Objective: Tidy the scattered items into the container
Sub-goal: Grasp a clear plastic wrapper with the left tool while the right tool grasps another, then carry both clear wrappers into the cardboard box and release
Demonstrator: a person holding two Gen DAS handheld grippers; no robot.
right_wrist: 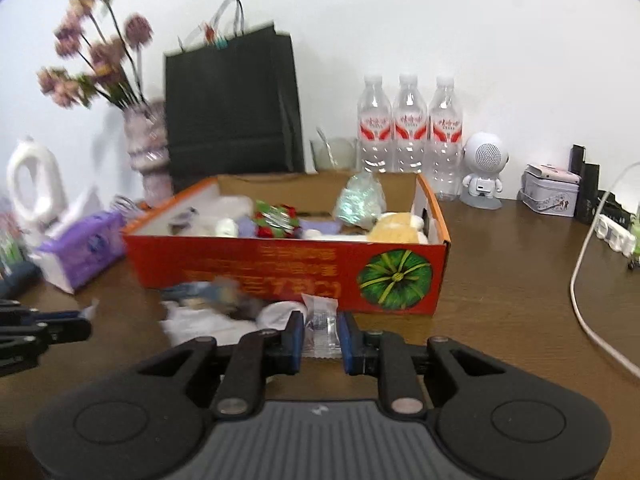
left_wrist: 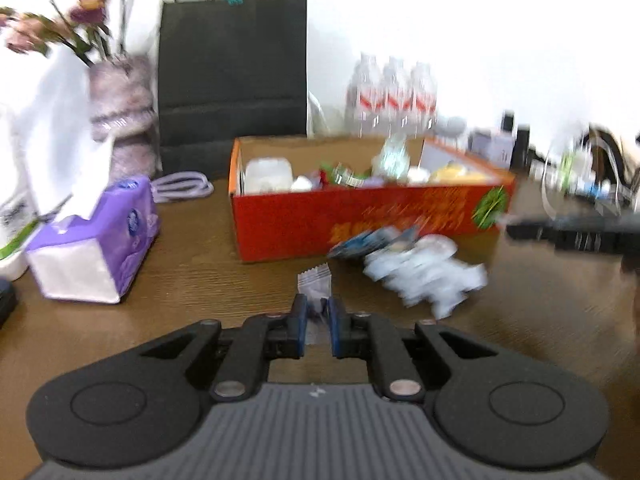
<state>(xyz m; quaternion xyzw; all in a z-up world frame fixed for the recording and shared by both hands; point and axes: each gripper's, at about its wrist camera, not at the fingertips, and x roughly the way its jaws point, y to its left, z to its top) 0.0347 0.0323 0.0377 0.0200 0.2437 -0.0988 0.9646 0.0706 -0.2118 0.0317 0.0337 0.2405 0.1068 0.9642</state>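
Note:
An orange cardboard box (left_wrist: 360,220) (right_wrist: 280,264) sits on the brown table and holds several items. My left gripper (left_wrist: 318,312) is shut on a small grey sachet (left_wrist: 315,282) and holds it in front of the box. My right gripper (right_wrist: 320,328) is shut on a clear wrapped packet (right_wrist: 322,320) near the box's front wall. A blue snack packet (left_wrist: 372,242) (right_wrist: 208,292) and crumpled white wrappers (left_wrist: 424,276) (right_wrist: 200,324) lie on the table before the box. The left gripper also shows at the left edge of the right wrist view (right_wrist: 76,326).
A purple tissue pack (left_wrist: 96,248) (right_wrist: 84,252) lies left of the box. A black paper bag (right_wrist: 232,108), a vase of flowers (right_wrist: 146,148), three water bottles (right_wrist: 408,124), a white robot speaker (right_wrist: 484,168), a tin (right_wrist: 550,194) and a white cable (right_wrist: 580,280) stand around.

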